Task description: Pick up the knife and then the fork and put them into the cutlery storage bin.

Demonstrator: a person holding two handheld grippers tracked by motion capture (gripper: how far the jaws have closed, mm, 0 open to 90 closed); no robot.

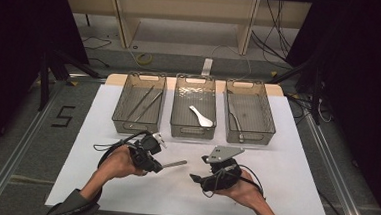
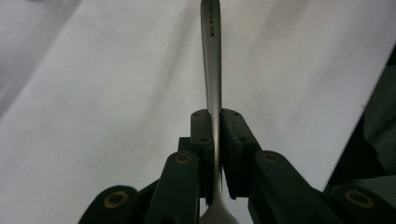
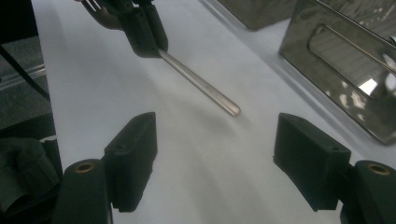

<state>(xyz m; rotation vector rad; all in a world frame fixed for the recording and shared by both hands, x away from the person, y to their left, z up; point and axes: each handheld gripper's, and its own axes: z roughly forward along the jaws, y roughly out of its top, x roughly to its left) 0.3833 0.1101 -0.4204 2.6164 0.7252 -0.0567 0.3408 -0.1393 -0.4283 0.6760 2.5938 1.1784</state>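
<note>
While the white table [image 1: 284, 183] is carrying three grey bins [image 1: 193, 112] at the back, the left gripper [image 1: 156, 166] is clamping a metal fork [image 1: 174, 163] above the sheet, and the right gripper [image 1: 196, 178], jaws apart, is facing the handle.

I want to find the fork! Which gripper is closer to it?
Left. The left gripper is shut on the fork, holding it near its tines. The right gripper is open, apart from the fork's handle tip.
</note>
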